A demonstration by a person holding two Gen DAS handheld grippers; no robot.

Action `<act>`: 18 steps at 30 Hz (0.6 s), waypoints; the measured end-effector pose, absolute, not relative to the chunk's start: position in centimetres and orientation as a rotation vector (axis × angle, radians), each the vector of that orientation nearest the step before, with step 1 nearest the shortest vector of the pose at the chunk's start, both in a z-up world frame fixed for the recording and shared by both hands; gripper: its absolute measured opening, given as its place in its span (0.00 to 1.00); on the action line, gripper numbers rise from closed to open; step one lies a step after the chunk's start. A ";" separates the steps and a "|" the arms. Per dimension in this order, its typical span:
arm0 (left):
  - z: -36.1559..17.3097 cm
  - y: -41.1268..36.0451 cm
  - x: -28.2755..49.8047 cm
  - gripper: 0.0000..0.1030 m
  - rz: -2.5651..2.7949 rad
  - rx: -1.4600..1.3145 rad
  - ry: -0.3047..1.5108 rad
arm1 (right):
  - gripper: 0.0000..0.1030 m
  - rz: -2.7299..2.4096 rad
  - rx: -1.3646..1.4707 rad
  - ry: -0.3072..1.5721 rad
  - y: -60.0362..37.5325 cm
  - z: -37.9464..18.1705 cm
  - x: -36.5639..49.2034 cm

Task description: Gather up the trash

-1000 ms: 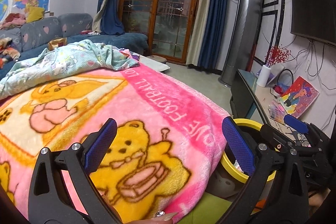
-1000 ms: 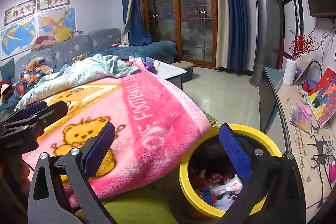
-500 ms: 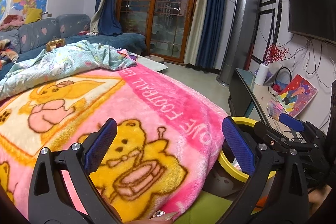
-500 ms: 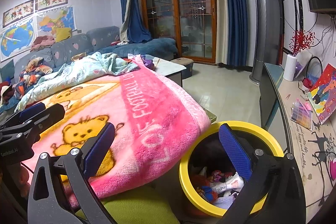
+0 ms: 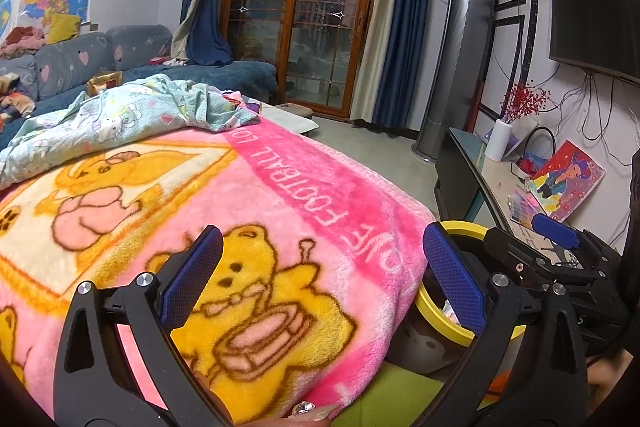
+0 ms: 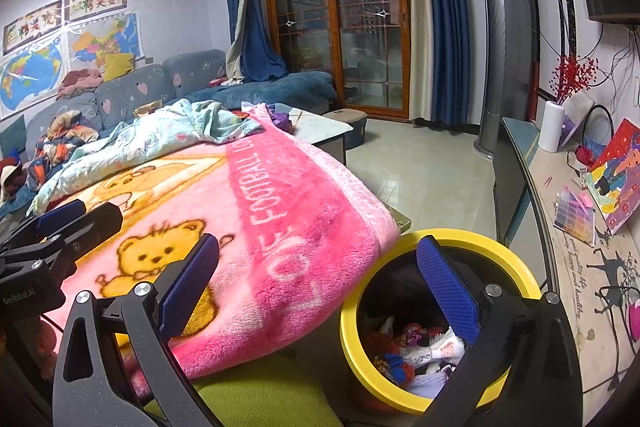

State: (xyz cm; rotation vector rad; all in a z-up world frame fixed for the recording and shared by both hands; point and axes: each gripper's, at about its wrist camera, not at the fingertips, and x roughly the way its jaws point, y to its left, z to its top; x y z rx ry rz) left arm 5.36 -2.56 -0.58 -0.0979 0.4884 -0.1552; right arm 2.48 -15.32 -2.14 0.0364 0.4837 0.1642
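Beside the pink blanket [image 6: 248, 227], both the left gripper [image 5: 320, 275] and right gripper [image 6: 320, 275] are hanging spread and empty, risking knocking the trash-filled yellow bin [image 6: 472, 239] over.

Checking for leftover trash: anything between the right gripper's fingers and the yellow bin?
Nothing; the right gripper hangs open over the yellow bin, right wrist view.

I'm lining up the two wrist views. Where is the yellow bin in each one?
Left wrist: bin at lower right, mostly hidden behind the right finger of the left tongs.
Right wrist: bin at lower right, open top showing trash inside.
Shared landmark: pink blanket, left of the bin.
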 end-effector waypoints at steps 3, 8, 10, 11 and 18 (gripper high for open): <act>-0.6 -2.6 5.4 0.89 -0.156 -0.097 0.488 | 0.94 0.165 0.037 0.484 -15.3 -2.1 2.5; -0.6 -2.6 5.4 0.89 -0.156 -0.097 0.491 | 0.94 0.164 0.037 0.485 -15.3 -2.1 2.5; -0.6 -2.5 5.4 0.89 -0.155 -0.098 0.490 | 0.94 0.165 0.037 0.485 -15.4 -2.1 2.5; -0.6 -2.6 5.4 0.89 -0.155 -0.098 0.490 | 0.94 0.164 0.037 0.485 -15.3 -2.1 2.5; -0.6 -2.6 5.4 0.89 -0.159 -0.098 0.491 | 0.94 0.161 0.042 0.489 -15.3 -2.3 2.6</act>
